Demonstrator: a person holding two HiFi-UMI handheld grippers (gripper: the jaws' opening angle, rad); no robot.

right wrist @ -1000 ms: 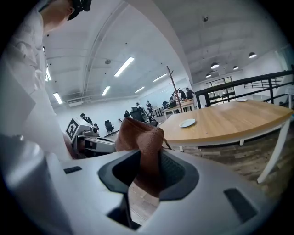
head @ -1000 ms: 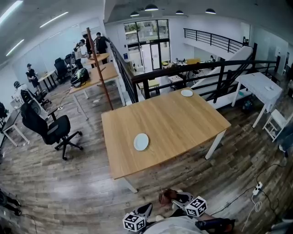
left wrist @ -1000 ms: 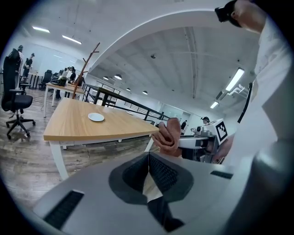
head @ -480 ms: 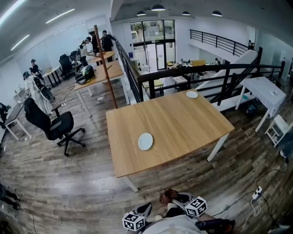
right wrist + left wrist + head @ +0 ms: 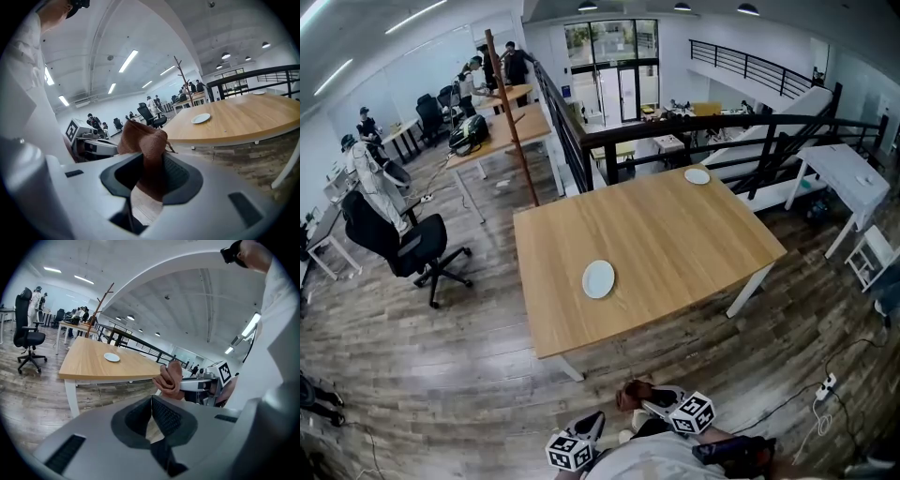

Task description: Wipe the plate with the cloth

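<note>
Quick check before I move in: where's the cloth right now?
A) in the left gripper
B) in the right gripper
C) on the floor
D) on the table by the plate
B: the cloth is pinched between the jaws of the right gripper, as its own view shows.

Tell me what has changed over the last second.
Only the head camera's framing shifted slightly. The right gripper stays shut on the cloth, the left gripper shut and empty, both low by the person's body, short of the table. The plate lies untouched.
</note>
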